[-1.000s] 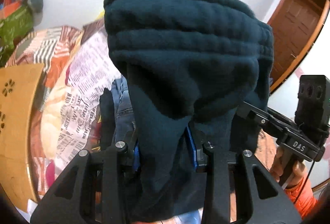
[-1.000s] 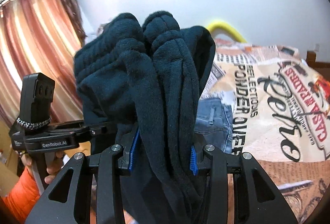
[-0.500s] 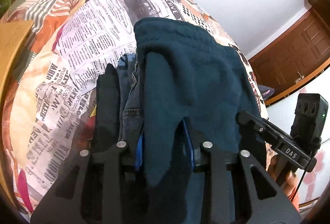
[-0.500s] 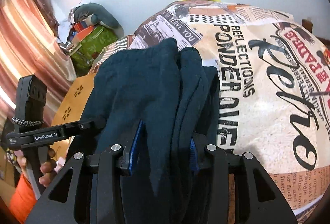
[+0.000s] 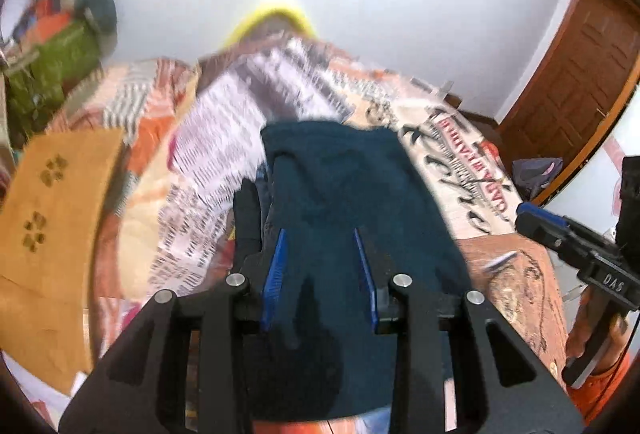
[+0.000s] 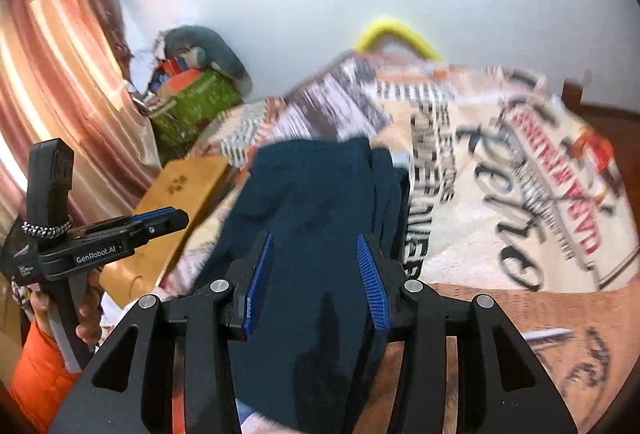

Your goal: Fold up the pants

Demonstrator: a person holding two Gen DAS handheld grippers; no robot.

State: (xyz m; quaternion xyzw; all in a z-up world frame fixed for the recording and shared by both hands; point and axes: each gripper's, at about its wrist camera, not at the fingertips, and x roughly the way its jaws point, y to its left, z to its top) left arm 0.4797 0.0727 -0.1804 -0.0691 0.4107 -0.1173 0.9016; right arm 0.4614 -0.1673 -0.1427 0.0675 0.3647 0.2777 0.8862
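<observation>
The dark teal fleece pants (image 5: 344, 194) lie folded on the bed, on top of a stack of other folded clothes; they also show in the right wrist view (image 6: 320, 202). My left gripper (image 5: 320, 266) is open, its blue pads either side of the near edge of the pants. My right gripper (image 6: 316, 274) is open too, its blue pads apart over the same near edge. Each gripper shows in the other's view, at the right (image 5: 560, 234) and at the left (image 6: 132, 226).
The bed carries a newspaper-print cover (image 6: 500, 170). A folded dark garment (image 5: 248, 218) lies under the pants at the left. A tan wooden board (image 5: 52, 202) stands left of the bed. A wooden door (image 5: 580, 74) is at the right, curtains (image 6: 48, 66) at the left.
Both grippers have opened and let go of the pants, which now rest flat on the stack. Both views have tilted up and drawn back a little.
</observation>
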